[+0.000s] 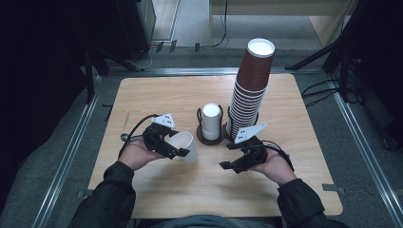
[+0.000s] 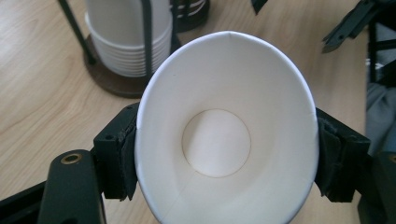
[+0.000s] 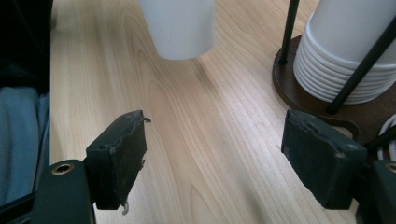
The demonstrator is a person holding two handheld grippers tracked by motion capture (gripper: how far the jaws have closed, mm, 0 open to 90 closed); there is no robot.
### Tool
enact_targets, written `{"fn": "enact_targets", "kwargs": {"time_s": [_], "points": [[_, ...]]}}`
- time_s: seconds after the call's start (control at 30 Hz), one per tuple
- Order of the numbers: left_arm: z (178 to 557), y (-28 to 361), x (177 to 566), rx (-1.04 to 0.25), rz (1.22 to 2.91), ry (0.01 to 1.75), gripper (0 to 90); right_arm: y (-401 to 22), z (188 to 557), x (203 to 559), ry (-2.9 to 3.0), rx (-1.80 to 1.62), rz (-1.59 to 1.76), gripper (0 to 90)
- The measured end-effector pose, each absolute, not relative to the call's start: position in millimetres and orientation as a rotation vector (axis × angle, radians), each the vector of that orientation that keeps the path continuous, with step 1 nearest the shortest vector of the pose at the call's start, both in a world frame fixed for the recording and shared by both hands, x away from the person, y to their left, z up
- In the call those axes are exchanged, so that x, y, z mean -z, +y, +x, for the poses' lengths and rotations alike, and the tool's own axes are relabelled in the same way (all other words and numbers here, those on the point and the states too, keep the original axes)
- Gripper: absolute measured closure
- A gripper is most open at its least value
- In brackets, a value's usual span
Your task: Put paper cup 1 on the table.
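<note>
Left gripper view looks straight into the white cup [image 2: 226,135], whose mouth is squeezed into an oval between the two black pads, one pressing on each side of the wall. So the left gripper [image 1: 177,148] has hold of the cup with its jaws partly closed, carrying it above the table [image 1: 161,95] just left of the short white stack [image 1: 211,121] on its dark stand.

The thin wall is already bowed, which is the main risk as I judge it: any harder pinch could crease or fold the cup, and a creased one would probably not nest cleanly on the stack. A looser hold is no safer, since the tapered, smooth wall could slide out of the pads and drop or roll on the table.

The stand's thin black rods [image 2: 147,37] rise beside the stack; coming in tilted, the rim could catch on one and twist the cup in the jaws.

The right gripper [image 1: 233,156] hovers with its jaws wide apart and nothing between them, near the tall brown stack [image 1: 249,90]. That stack leans, and a careless nudge could topple it.
</note>
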State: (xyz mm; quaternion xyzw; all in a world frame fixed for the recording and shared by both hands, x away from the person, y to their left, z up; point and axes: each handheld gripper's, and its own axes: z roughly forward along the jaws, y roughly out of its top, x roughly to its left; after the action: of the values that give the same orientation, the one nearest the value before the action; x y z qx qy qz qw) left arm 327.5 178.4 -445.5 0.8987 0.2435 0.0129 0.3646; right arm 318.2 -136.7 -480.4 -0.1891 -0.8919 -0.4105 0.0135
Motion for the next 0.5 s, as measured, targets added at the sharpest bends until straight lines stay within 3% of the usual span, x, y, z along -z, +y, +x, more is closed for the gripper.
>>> {"fn": "enact_targets", "kwargs": {"time_s": [0.5], "points": [[349,214,453,-0.104,2.315,0.757,23.3,-138,317,482,-2.794,1.271,-0.598,22.5]]}}
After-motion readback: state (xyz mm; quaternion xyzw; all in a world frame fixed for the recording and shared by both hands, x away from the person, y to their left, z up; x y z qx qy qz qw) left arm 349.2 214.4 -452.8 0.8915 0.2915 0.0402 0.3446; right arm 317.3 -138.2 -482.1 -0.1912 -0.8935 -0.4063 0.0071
